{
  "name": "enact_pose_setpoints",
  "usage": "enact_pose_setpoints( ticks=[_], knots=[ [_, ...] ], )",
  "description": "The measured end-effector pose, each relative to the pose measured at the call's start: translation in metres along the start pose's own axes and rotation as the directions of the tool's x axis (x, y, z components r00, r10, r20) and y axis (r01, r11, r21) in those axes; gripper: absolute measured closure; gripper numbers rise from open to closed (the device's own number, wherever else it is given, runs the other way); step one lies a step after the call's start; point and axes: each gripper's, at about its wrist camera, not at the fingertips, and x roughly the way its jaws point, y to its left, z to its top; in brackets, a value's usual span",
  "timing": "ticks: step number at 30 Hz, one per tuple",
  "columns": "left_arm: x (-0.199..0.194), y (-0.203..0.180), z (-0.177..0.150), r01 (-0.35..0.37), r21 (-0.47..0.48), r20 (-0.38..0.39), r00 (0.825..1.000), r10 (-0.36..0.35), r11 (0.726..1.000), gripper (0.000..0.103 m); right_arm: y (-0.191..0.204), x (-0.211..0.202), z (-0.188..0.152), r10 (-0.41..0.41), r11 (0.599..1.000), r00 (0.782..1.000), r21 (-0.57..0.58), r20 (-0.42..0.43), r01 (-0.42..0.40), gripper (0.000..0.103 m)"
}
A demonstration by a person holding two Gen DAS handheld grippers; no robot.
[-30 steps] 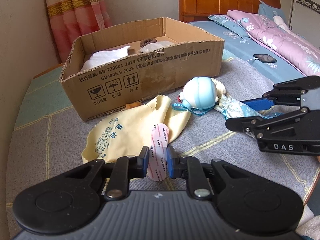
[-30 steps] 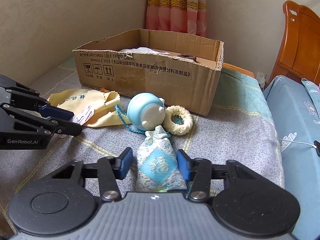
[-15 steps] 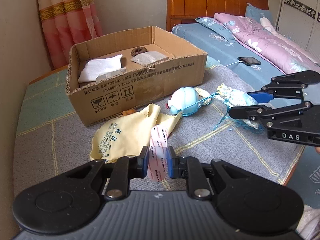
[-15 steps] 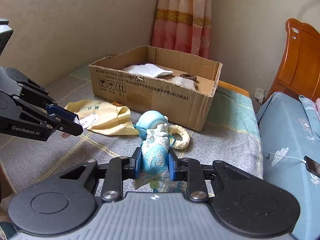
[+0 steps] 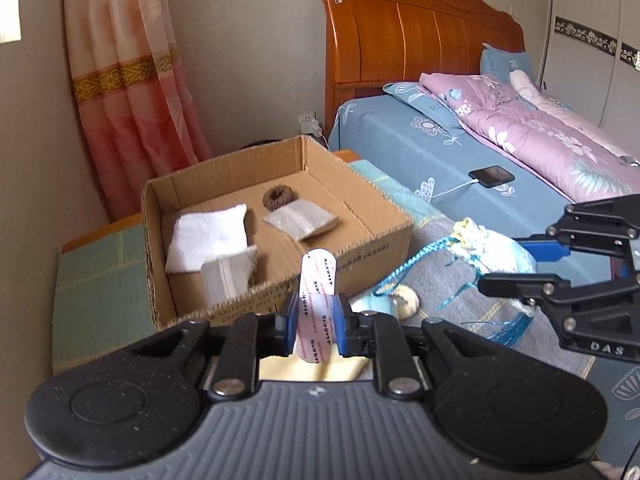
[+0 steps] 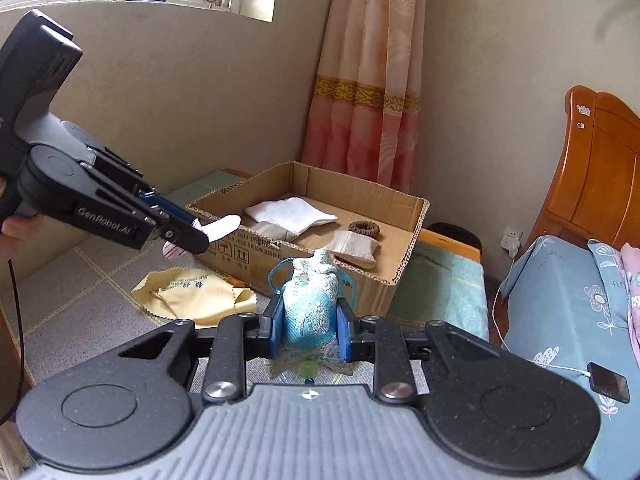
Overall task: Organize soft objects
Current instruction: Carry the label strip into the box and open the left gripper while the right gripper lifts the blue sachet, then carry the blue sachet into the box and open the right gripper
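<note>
My left gripper is shut on a pink-and-white printed strip and holds it in the air near the front wall of the cardboard box. The strip also shows in the right wrist view. My right gripper is shut on a light-blue embroidered pouch with a blue cord, lifted off the bedspread; it also shows in the left wrist view. The box holds a white folded cloth, two grey sachets and a brown hair tie.
A yellow cloth lies on the grey bedspread in front of the box. A pale-blue round toy and a cream scrunchie lie beside it. A phone charges on the blue bed at the right.
Both grippers have risen off the bedspread and moved toward the box, the left carrying the strip, the right carrying the pouch. The right gripper closed on the pouch a second ago.
</note>
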Motion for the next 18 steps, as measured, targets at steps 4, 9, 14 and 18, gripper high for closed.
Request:
enact_pose_setpoints(
  ticks=[4, 9, 14, 18],
  knots=[
    [0.021, 0.004, 0.028, -0.007, 0.018, 0.02, 1.0, 0.006, 1.0, 0.086, -0.006, -0.003, 0.006, -0.018, 1.0, 1.0, 0.001, 0.018, 0.018, 0.073],
    [0.054, 0.009, 0.048, -0.03, 0.024, 0.026, 0.999, 0.03, 0.999, 0.075, -0.009, -0.005, 0.012, -0.045, 0.999, 0.999, -0.007, 0.018, 0.045, 0.073],
    [0.053, 0.016, 0.035, -0.06, -0.039, 0.072, 0.995, 0.063, 0.997, 0.018, -0.014, -0.005, 0.018, -0.062, 0.998, 0.998, -0.01, 0.02, 0.062, 0.073],
    [0.03, 0.018, 0.015, -0.079, -0.087, 0.069, 0.994, 0.085, 0.993, 0.007, -0.021, 0.001, 0.031, -0.072, 0.997, 0.997, -0.017, 0.025, 0.072, 0.073]
  ],
)
